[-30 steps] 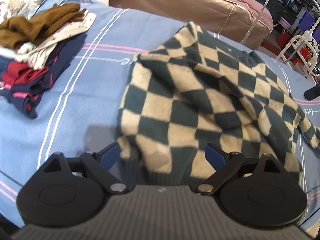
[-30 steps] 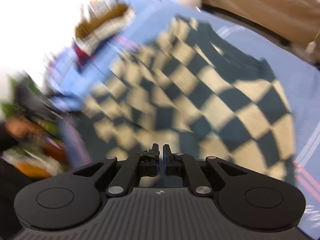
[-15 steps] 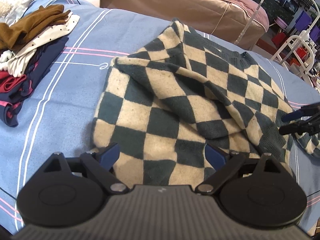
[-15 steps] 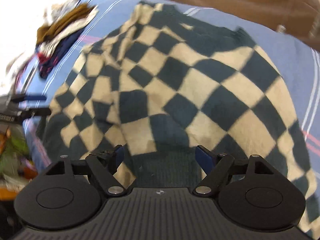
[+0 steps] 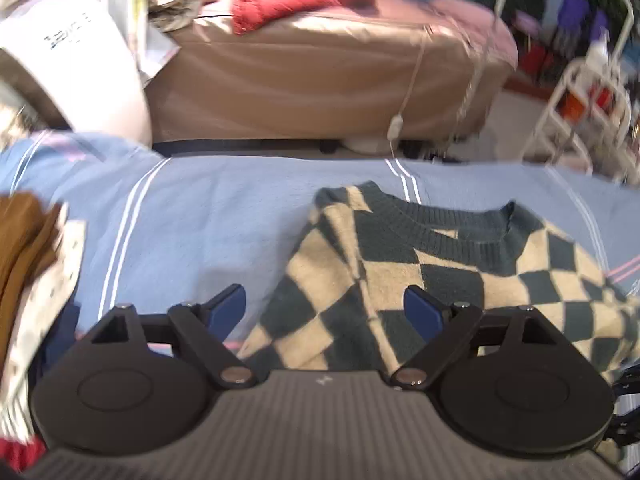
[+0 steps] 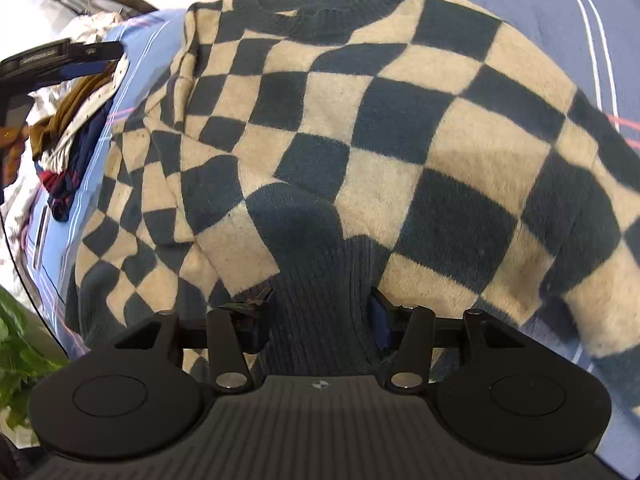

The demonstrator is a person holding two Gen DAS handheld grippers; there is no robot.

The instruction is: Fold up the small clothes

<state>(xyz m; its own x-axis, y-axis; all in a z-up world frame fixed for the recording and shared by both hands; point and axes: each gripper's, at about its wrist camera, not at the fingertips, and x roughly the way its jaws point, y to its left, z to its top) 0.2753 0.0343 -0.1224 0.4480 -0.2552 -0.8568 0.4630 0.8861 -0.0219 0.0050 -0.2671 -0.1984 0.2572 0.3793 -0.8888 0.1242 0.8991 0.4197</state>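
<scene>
With both jaws just closing slightly yet clear of cloth, the right gripper [image 6: 320, 316] straddling the ribbed cuff [image 6: 320, 300] and the left gripper [image 5: 326, 314] at the near-left shoulder may bunch the checkered sweater [image 6: 400, 140] and skew the fold.

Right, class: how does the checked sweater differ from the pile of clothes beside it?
The checked sweater is one garment, spread out and rumpled; the pile is several garments stacked. The sweater is dark-and-cream checks; the pile mixes brown, dotted white, navy and red. Both lie on the blue striped sheet.
</scene>
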